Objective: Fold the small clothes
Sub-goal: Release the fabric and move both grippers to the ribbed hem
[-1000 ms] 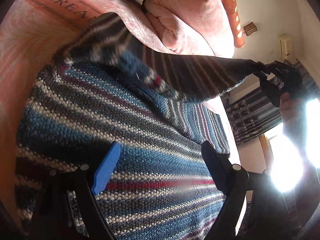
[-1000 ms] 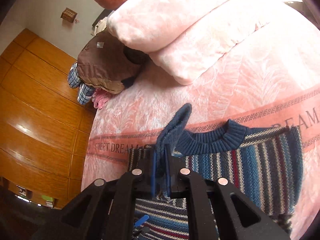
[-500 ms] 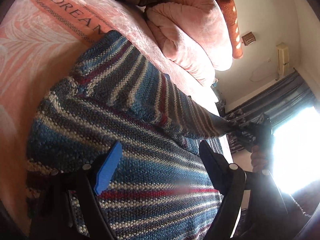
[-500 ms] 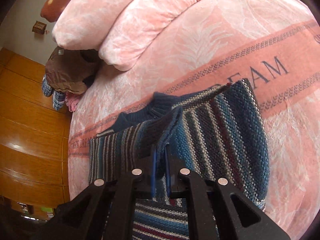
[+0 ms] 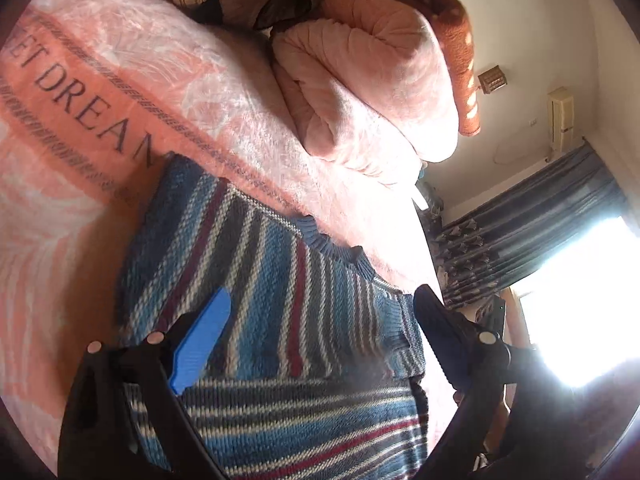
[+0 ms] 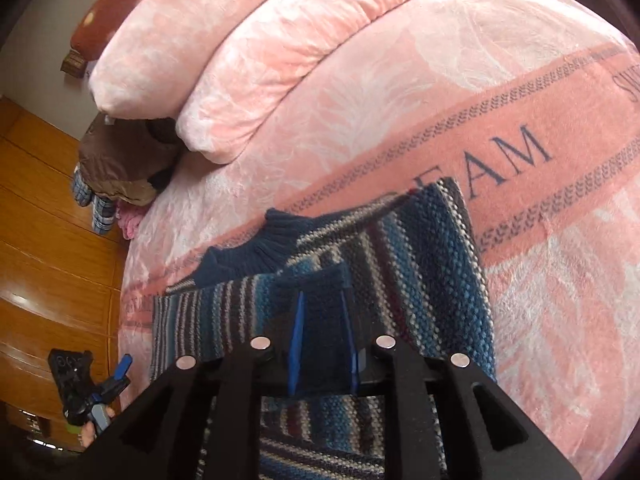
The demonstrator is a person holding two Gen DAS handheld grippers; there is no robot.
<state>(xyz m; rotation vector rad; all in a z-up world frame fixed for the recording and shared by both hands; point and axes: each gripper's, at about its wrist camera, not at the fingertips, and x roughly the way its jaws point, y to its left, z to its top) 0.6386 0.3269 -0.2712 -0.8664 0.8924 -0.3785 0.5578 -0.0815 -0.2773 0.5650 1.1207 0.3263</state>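
Lying flat across the bed is the striped blue, grey and maroon knitted sweater (image 5: 280, 300), and one sleeve is now folded in over the chest, its dark blue ribbed cuff (image 6: 320, 300) resting right between the fingers of the right gripper (image 6: 322, 344). Those blue-padded fingers stand a little apart on either side of the cuff; whether they grip the knit or have just let it go cannot be told from this view. Over on the other side, the left gripper (image 5: 320, 344) hovers with its fingers spread wide, holding nothing, the sweater's body filling the space between and ahead of them. The dark ribbed neckband (image 5: 336, 248) sits just beyond the fingertips.

By the look of it, the fold is at an early-to-middle stage: one sleeve appears tucked across, while the other sleeve cannot be made out clearly, and the body has not yet been doubled over into a compact stack. Squaring the edges looks to be left as well.

Underneath it all lies a plush pink blanket (image 6: 540, 280) with a darker lettered band running past the sweater's shoulder. Beyond the fingertips, a rolled pink quilt (image 5: 372, 92) is heaped up, with a brown garment (image 6: 116, 164) and a rust-coloured spotted cushion (image 5: 448, 32) near it. Wooden wall panels (image 6: 36, 220) show off to one side of the right fingers; dark patterned curtains (image 5: 532, 232) and a glaring window (image 5: 580, 300) sit beside the left ones.
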